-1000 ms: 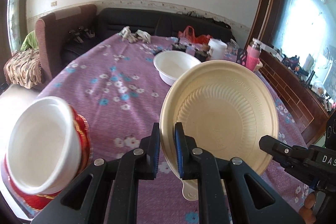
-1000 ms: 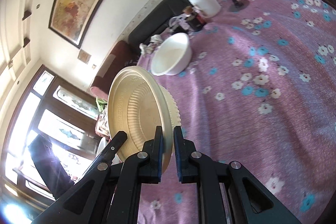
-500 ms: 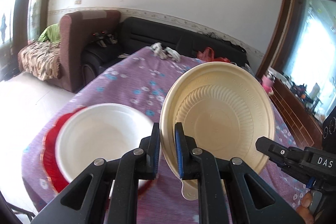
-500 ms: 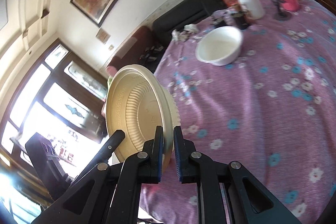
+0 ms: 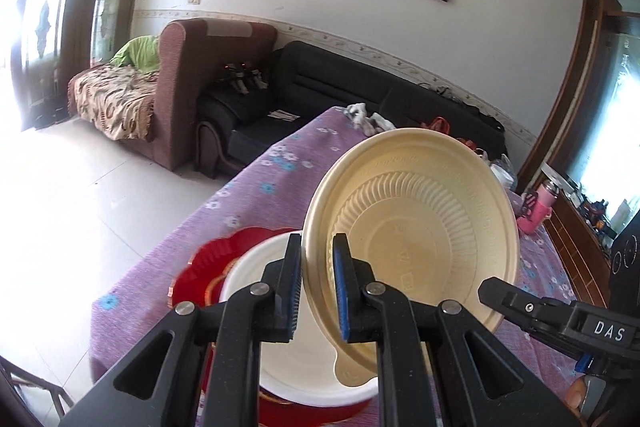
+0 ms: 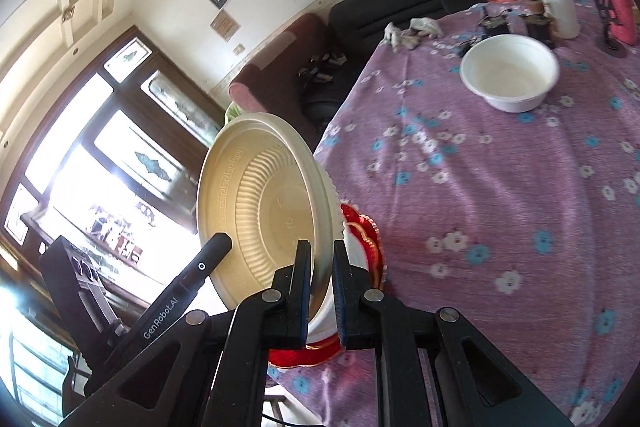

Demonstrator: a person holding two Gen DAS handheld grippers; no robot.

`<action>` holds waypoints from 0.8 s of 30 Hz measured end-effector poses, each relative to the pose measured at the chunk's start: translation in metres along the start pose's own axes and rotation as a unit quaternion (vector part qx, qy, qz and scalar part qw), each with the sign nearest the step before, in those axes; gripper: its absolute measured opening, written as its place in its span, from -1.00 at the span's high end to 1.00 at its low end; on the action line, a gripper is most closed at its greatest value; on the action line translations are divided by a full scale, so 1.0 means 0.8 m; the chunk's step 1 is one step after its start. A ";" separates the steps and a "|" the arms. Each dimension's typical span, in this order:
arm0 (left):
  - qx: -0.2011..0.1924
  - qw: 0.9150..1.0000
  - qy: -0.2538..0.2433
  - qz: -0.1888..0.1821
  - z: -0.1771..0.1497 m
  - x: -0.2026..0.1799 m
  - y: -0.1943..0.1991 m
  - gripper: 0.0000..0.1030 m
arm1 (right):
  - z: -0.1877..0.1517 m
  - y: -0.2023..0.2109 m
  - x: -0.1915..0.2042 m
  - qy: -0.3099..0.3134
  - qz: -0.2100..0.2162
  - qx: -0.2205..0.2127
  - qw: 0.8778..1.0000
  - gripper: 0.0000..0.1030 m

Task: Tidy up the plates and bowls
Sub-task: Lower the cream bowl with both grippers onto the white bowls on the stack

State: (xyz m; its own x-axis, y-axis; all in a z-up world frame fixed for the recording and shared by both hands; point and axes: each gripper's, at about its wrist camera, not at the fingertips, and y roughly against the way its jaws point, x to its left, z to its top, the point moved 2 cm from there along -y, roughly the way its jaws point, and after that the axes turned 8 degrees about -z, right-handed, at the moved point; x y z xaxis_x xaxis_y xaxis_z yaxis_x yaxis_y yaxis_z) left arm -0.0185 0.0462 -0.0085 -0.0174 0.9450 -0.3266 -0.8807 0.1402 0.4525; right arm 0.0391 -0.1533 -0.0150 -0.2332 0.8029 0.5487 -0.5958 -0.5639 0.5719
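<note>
A cream ribbed plate (image 5: 420, 227) hangs tilted above the table's near corner, held at two sides of its rim. My left gripper (image 5: 317, 247) is shut on its left rim. My right gripper (image 6: 322, 251) is shut on the opposite rim of this plate (image 6: 264, 211). Just below it, a white bowl (image 5: 250, 267) sits on a red scalloped plate (image 5: 204, 267) on the purple floral tablecloth (image 5: 248, 203). The cream plate hides much of both. A second white bowl (image 6: 510, 75) stands further along the table.
A pink bottle (image 6: 618, 7), a white cup (image 6: 558, 9) and small clutter crowd the table's far end. The table edge drops to tiled floor (image 5: 80, 187) on the left. Behind it are a black sofa (image 5: 320, 87) and a maroon armchair (image 5: 200, 75).
Both grippers carried the cream plate sideways toward the table's corner and rolled as they went. The red plate with its white bowl now lies under the cream plate. Both grips are unchanged.
</note>
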 end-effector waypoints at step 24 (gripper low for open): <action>0.040 0.998 -0.011 0.037 -0.010 0.045 -0.004 0.75 | -0.017 -0.070 0.019 0.008 0.012 0.062 0.998 0.77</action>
State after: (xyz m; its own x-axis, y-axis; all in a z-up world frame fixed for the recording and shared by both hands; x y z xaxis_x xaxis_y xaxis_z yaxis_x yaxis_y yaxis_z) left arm -0.0200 0.0776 -0.0289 -0.0698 0.9599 -0.2716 -0.8363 0.0921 0.5406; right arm 0.0585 -0.1070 -0.0467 -0.2594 0.7916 0.5532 -0.4904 -0.6015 0.6307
